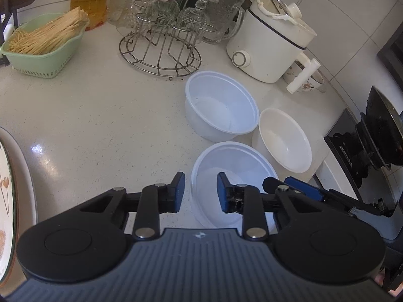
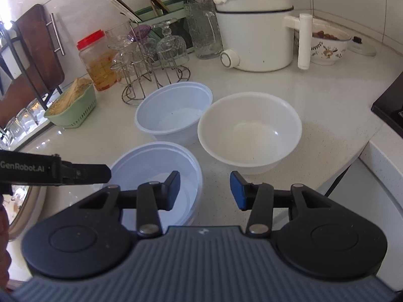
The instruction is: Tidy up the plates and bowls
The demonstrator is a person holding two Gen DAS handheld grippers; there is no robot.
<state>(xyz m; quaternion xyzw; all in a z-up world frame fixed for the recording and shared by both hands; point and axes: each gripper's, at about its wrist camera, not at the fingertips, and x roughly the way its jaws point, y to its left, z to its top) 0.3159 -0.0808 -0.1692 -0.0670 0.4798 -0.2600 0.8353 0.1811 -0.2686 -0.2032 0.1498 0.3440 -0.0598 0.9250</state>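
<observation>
Three bowls stand close together on the white counter (image 1: 100,125). The nearest is a nested stack of translucent white bowls (image 1: 234,161) (image 2: 156,161). Behind it stand a single translucent bowl (image 1: 221,105) (image 2: 173,110) and a cream bowl (image 1: 284,138) (image 2: 249,130). My left gripper (image 1: 200,192) (image 2: 100,173) straddles the stack's left rim, pads clear of it. My right gripper (image 2: 205,188) (image 1: 282,185) straddles the stack's right rim, also without touching. A flower-patterned plate (image 1: 7,188) (image 2: 25,206) lies at the far left edge.
At the back stand a wire rack of glasses (image 1: 161,50), a green basket of dry noodles (image 1: 42,47) and a white electric pot (image 1: 269,47), with a patterned bowl (image 2: 327,47) behind the pot. A black stove with a pan (image 1: 372,138) borders the right. The counter edge (image 2: 352,166) curves near the cream bowl.
</observation>
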